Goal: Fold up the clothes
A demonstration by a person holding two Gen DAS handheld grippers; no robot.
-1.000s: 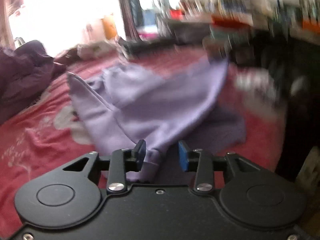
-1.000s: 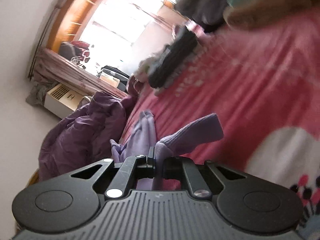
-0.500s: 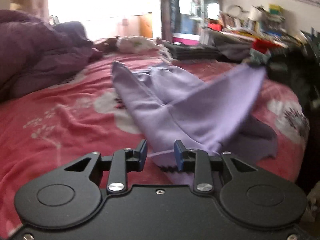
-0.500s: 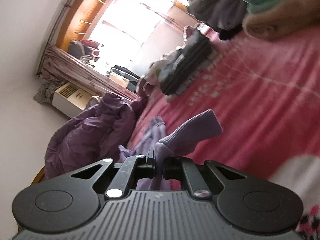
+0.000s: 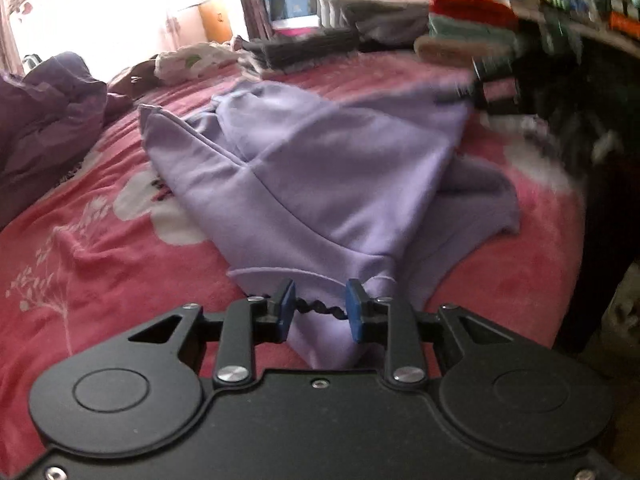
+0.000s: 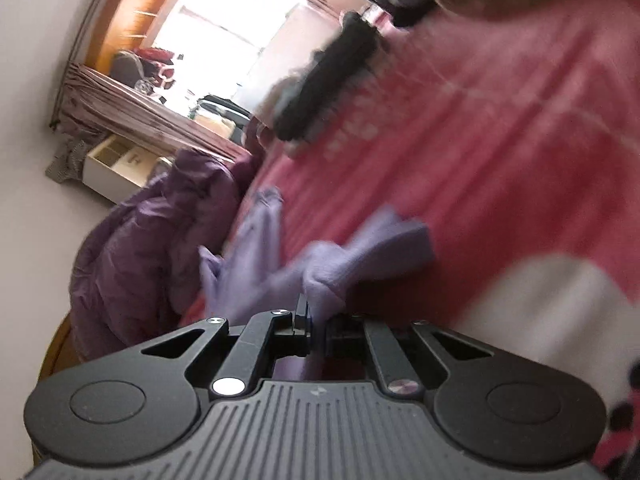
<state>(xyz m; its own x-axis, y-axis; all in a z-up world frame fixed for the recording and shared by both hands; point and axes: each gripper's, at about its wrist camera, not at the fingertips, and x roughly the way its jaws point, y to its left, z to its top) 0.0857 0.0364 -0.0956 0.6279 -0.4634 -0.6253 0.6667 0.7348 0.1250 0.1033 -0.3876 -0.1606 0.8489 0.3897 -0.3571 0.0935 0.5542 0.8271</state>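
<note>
Closing on a fold of lilac cloth, the left gripper [image 5: 320, 307] sits nearest the lens in the left wrist view, its two blue pads [image 5: 286, 310] standing apart with fabric and a dark twisted cord lying between them; the pads do not press the cloth. One lilac garment [image 5: 320, 168] is present. It starts directly at this gripper's fingertips and spreads away from it across the pink floral bedcover [image 5: 80, 248], one layer folded over another, its far corner blurred at upper right.

In the right wrist view, the right gripper [image 6: 316, 330] is clamped tight on a bunched end of the same garment [image 6: 360, 256], which sticks out just beyond the jaws; the rest trails off to the left along the bedcover [image 6: 500, 140]. That view is tilted and blurred.

Count beyond the garment: one dark purple quilt [image 5: 44, 128] heaped at the left edge of the bed, well apart from the lilac cloth; one stack of dark folded clothes [image 5: 308, 46] at the far side of the bed; one white bundle [image 5: 188, 62] beside that stack. Further folded items, red, green and tan, lie at upper right, too blurred to count. A bright window [image 5: 104, 12] closes the far end of the room.
</note>
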